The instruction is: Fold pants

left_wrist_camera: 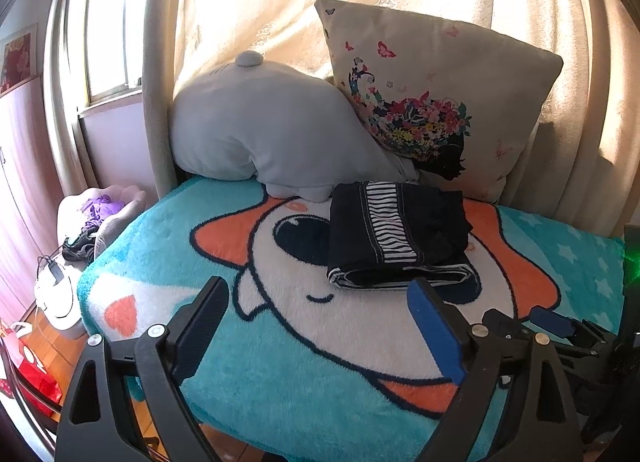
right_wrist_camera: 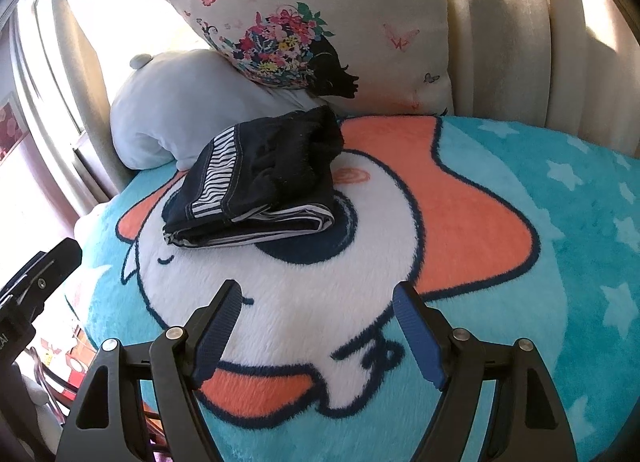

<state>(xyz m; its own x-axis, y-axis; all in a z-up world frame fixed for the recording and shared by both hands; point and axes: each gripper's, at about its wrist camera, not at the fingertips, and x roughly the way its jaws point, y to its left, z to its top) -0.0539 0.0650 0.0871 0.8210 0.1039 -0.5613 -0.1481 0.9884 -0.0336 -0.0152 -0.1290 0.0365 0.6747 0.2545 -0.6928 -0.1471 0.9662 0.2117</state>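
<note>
The pants (left_wrist_camera: 400,236) are dark navy with a black-and-white striped band. They lie folded into a compact stack on the teal cartoon blanket (left_wrist_camera: 280,382), near the pillows; they also show in the right wrist view (right_wrist_camera: 260,181). My left gripper (left_wrist_camera: 320,294) is open and empty, hovering just in front of the stack. My right gripper (right_wrist_camera: 318,298) is open and empty, a short way in front of the stack over the blanket (right_wrist_camera: 520,302). The right gripper also shows at the lower right of the left wrist view (left_wrist_camera: 552,326).
A grey plush pillow (left_wrist_camera: 264,129) and a floral cushion (left_wrist_camera: 436,101) lean against the curtain behind the pants. Left of the bed are a window (left_wrist_camera: 108,21), a chair with clothes (left_wrist_camera: 100,213) and shoes, and a red bag (left_wrist_camera: 36,378) on the floor.
</note>
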